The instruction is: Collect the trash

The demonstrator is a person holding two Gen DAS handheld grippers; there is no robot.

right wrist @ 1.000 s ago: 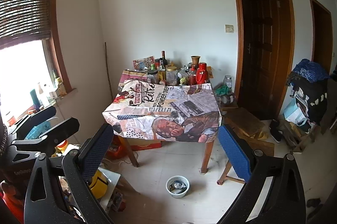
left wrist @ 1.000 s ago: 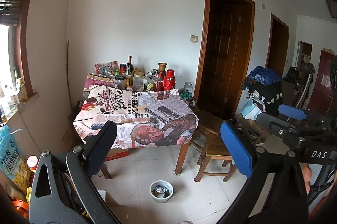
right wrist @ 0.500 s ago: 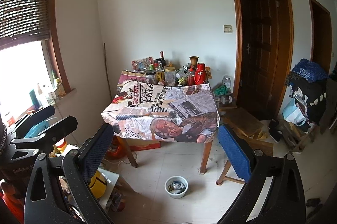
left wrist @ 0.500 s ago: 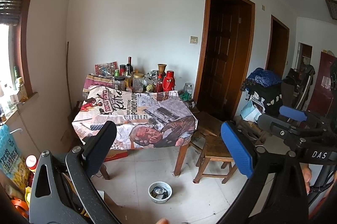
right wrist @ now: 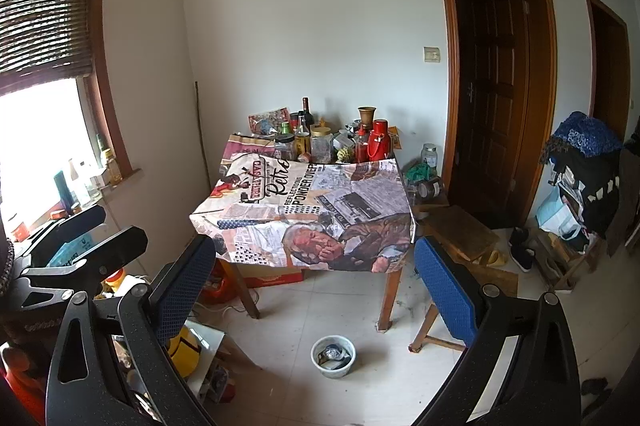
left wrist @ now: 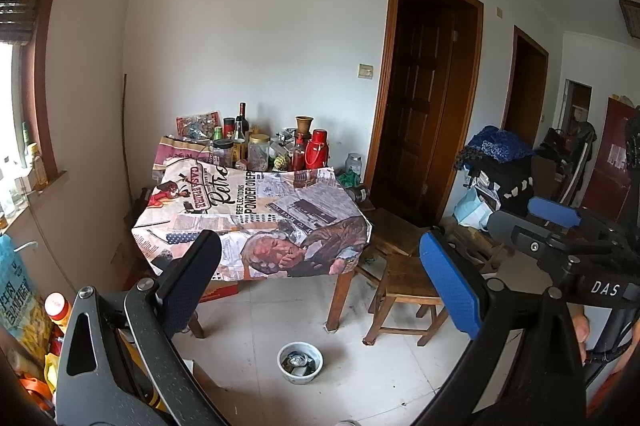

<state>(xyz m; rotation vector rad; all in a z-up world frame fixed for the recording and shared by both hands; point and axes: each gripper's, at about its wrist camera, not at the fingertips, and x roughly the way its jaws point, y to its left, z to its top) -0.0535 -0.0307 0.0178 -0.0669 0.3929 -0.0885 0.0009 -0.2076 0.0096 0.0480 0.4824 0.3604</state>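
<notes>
L wrist view: left gripper (left wrist: 320,282) held high w/ jaws spread, nothing between them, aimed across room at table (left wrist: 256,222). White bowl (left wrist: 300,362) of scraps on floor by table leg, well apart.

R wrist view: right gripper (right wrist: 316,282) likewise spread and empty; bowl (right wrist: 333,356) ahead, prob approach stance.

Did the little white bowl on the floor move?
No. The white bowl sits at the same spot beside the table leg; only the camera drifted slightly.
</notes>
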